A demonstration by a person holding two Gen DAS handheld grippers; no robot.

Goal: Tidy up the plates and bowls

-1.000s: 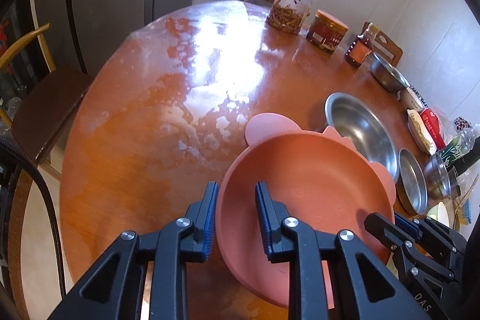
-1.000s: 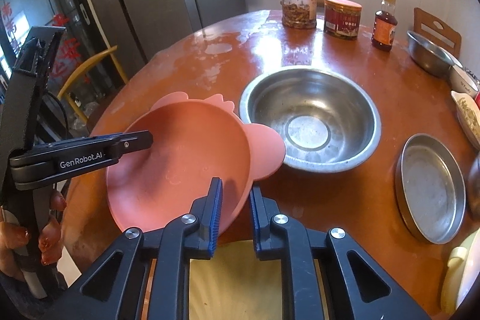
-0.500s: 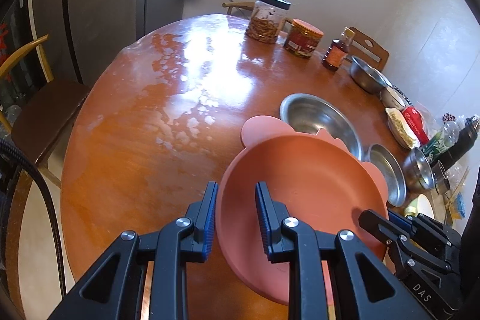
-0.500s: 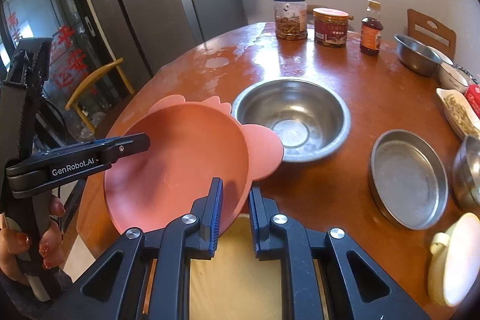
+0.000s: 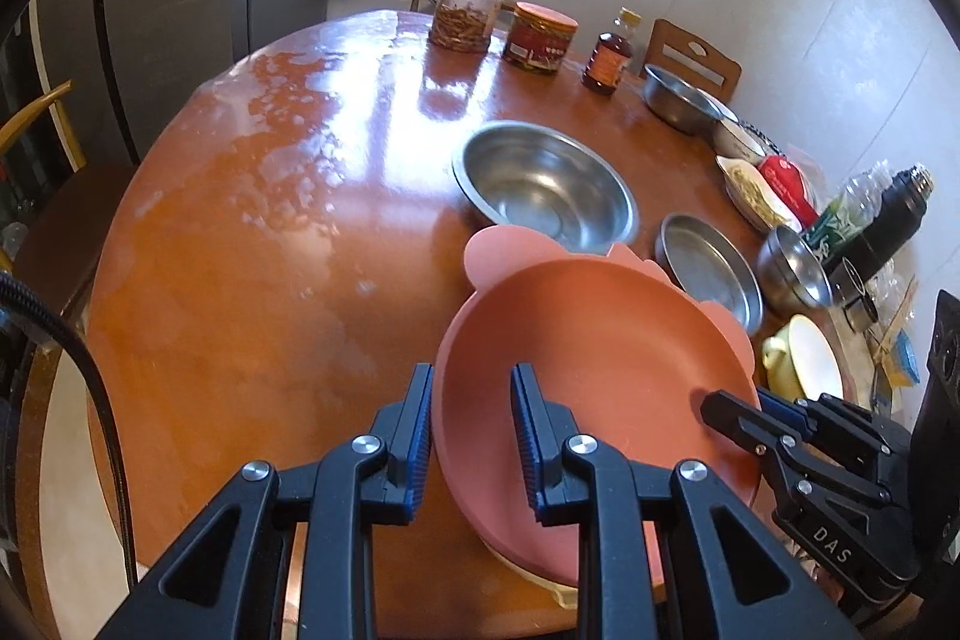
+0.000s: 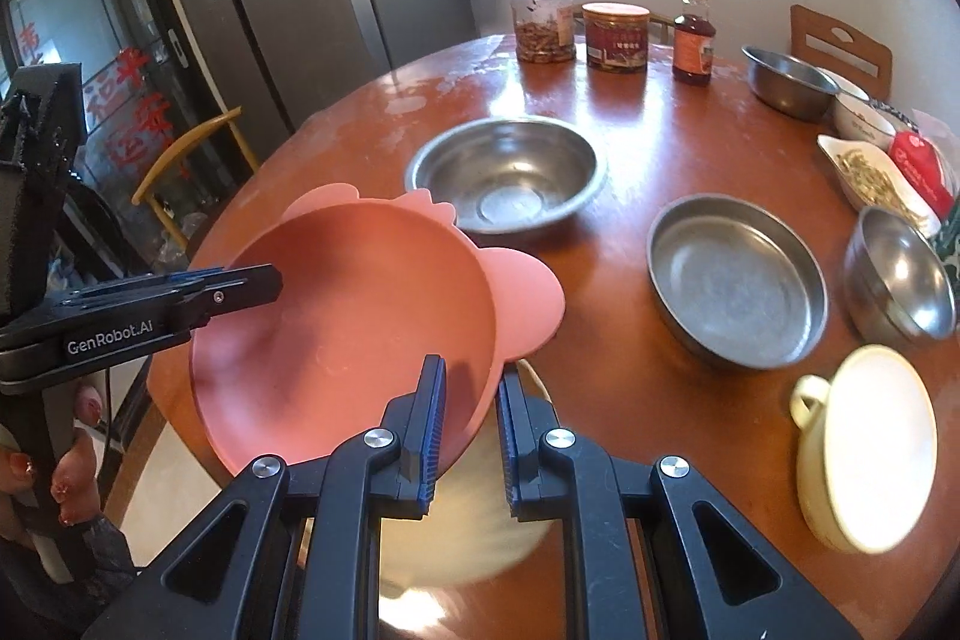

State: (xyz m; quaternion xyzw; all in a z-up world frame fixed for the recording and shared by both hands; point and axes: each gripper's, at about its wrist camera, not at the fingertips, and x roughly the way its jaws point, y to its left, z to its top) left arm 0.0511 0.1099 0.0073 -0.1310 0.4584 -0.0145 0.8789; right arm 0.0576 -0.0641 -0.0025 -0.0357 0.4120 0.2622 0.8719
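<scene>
**Q:** Pink is the main colour, so what carries it?

**A:** The pink plate (image 5: 594,370), with rounded ear-like tabs on its rim, is held tilted above the near edge of the round wooden table (image 5: 270,250). The left gripper (image 5: 471,436) clamps the plate's left rim between its blue pads. The right gripper (image 6: 471,418) clamps the opposite, right rim the same way. Both sets of tongs are clenched on the plate, one finger above the rim and one below.

**Q:** What sits beyond the tongs, going left to right?

**A:** Ahead of the left tongs is bare, glossy tabletop. Just beyond the plate's far edge stands a large steel bowl (image 6: 507,172). Right of it, ahead of the right tongs, rests a shallow steel pan (image 6: 738,280), then a smaller steel bowl (image 6: 897,274) near the table's right edge. Closest on the right is a cream lidded pot (image 6: 864,448).

**Q:** Anything under the plate?

**A:** Something pale and round (image 6: 462,514) shows blurred beneath the right tongs; what it is cannot be told.
</scene>
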